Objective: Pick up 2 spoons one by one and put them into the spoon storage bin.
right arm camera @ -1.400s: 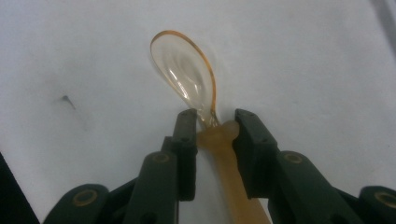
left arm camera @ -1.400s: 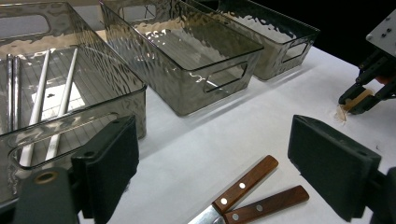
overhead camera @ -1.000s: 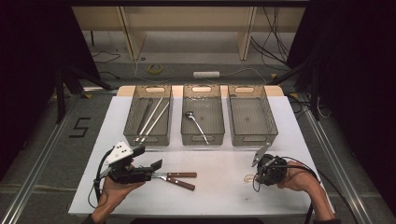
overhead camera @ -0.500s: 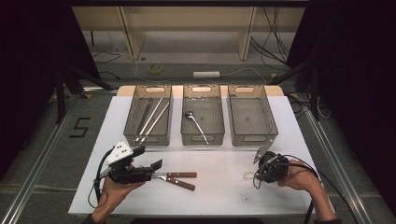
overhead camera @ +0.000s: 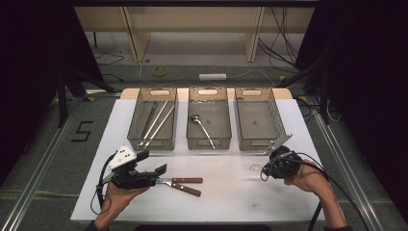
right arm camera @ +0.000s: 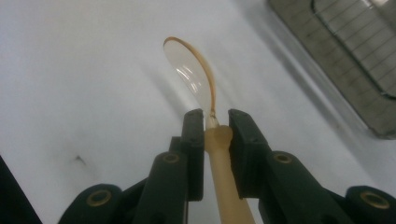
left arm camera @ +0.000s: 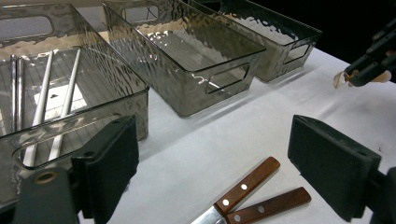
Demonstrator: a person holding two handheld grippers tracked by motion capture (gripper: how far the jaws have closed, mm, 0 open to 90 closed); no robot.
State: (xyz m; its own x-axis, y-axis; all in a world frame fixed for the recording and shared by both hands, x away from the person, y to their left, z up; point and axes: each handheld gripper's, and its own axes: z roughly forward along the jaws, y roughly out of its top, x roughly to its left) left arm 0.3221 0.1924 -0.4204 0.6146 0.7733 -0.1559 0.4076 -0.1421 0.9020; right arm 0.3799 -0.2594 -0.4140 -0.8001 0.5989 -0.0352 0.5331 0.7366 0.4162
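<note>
My right gripper (right arm camera: pixel 215 116) has just been closing and is shut on the handle of a translucent amber plastic spoon (right arm camera: pixel 191 74), pinched just behind the bowl. In the high view this gripper (overhead camera: pixel 267 167) hovers over the table's right side, with the spoon's bowl (overhead camera: pixel 255 168) pointing left, a little above the white surface. My left gripper (overhead camera: pixel 152 162) stands open at the front left with nothing between its pads (left arm camera: pixel 112 154). Just beyond it lie two wooden-handled knives (left arm camera: pixel 247 184), side by side on the table (overhead camera: pixel 216 192).
Three clear grey bins stand in a row at the back. The left bin (overhead camera: pixel 153 120) holds long metal and white sticks, the middle bin (overhead camera: pixel 208 122) holds a metal ladle, and the right bin (overhead camera: pixel 257 120) has nothing in it. The table's right edge lies near my right hand.
My right gripper has lifted slightly with the spoon in its jaws. The left gripper and the knives have stayed where they were.
</note>
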